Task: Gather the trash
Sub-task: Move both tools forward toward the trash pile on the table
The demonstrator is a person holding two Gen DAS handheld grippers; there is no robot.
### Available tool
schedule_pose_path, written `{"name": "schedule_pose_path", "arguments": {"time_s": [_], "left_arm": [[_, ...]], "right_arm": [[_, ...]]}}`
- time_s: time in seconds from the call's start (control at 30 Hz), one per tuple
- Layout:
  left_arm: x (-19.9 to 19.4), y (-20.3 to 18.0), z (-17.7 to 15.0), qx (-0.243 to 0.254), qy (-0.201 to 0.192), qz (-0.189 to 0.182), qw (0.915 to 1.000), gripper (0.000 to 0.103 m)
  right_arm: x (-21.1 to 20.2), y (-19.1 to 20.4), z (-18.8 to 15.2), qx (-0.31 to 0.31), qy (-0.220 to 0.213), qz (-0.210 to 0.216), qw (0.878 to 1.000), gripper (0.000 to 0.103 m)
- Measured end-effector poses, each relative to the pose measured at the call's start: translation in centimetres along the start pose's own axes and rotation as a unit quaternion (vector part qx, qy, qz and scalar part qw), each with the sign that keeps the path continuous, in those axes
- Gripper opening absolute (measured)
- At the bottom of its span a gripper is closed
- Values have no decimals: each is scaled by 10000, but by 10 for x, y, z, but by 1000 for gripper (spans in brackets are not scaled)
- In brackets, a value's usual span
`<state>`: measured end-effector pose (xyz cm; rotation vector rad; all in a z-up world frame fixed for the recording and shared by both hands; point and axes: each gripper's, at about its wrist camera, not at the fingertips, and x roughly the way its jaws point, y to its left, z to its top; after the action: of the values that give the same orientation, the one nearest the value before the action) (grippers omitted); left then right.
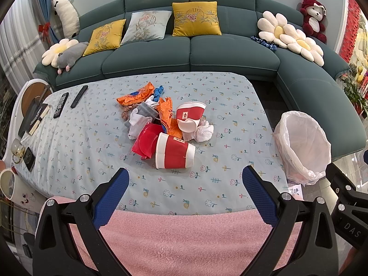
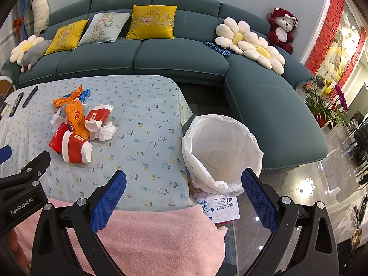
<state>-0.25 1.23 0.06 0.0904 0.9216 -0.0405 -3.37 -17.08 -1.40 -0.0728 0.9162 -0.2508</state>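
Note:
A heap of trash lies in the middle of the table point(image 1: 92, 142): a red and white paper cup point(image 1: 173, 155) on its side, a second crushed cup point(image 1: 189, 117), orange wrappers point(image 1: 135, 95), a red bag point(image 1: 145, 142) and a crumpled white tissue point(image 1: 204, 132). The nearest cup also shows in the right wrist view point(image 2: 77, 149). A bin lined with a white bag point(image 2: 220, 151) stands on the floor at the table's right end. My left gripper point(image 1: 185, 177) is open and empty, just short of the nearest cup. My right gripper point(image 2: 184, 179) is open and empty, in front of the bin.
Two remotes point(image 1: 61, 104) and books point(image 1: 34, 117) lie at the table's left end, with mugs point(image 1: 9, 184) nearby. A pink blanket point(image 1: 184, 241) covers the near edge. A teal sofa point(image 1: 191, 55) with cushions curves behind. A white paper point(image 2: 220, 207) lies on the floor beside the bin.

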Motion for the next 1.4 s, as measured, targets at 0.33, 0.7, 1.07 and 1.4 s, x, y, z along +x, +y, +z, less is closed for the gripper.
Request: {"name": "schedule_pose_path", "arguments": {"time_s": [0.33,0.7,1.07,1.4], "left_arm": [[12,11,-1,-78,103,-181,9998,94],[50,66,4,-400,246,-270,9985,94],[109,110,6,-602,561,-381,9959,94],[175,93,13,-402,898,-1382,9855,79]], "right_arm": [[-2,-4,5,331,-127,-79,9993,96],[20,44,17,347,-136,220,9991,96],[65,102,27,274,69,432,9987,96],[104,123,36,177,272,408,9986,96]]}}
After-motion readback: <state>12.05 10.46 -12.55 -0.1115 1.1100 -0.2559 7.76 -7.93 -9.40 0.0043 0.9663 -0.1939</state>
